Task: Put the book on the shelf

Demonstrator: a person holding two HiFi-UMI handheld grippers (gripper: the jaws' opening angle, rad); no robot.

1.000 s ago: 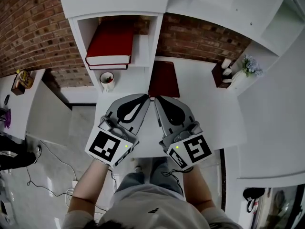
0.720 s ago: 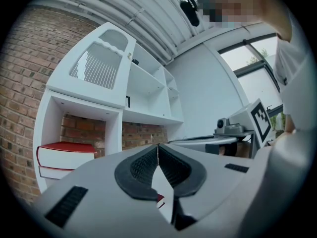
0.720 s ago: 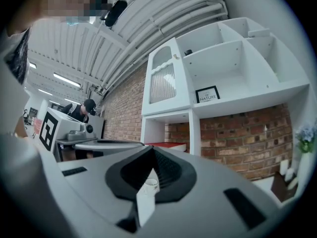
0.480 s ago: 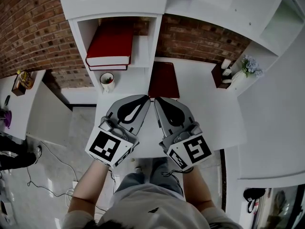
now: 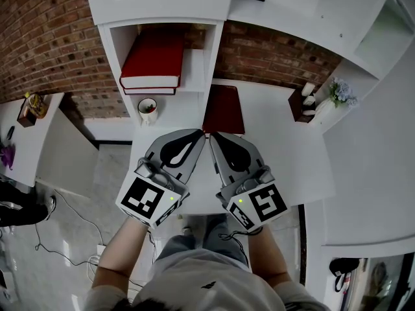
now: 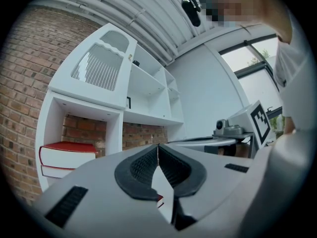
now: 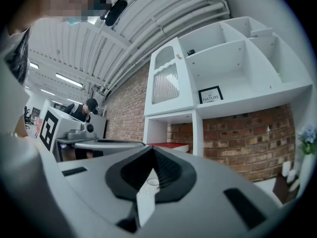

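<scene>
Two empty tools, left gripper (image 5: pixel 200 135) and right gripper (image 5: pixel 213 135), hung side by side with jaws pressed together, tips just short of the dark red book (image 5: pixel 223 109) lying flat on the table (image 5: pixel 279 149) beside the shelf (image 5: pixel 214 57), probably staged for pickup.

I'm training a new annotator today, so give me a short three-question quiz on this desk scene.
1. True or false: the dark red book lies flat on the white desk, outside the shelf cubby.
2. What do the left tongs hold? A) the book B) a mug C) nothing
3. Fill in: the cubby holds a stack of ___ red books.
Key: 1 true; 2 C, shut and empty; 3 two.
</scene>
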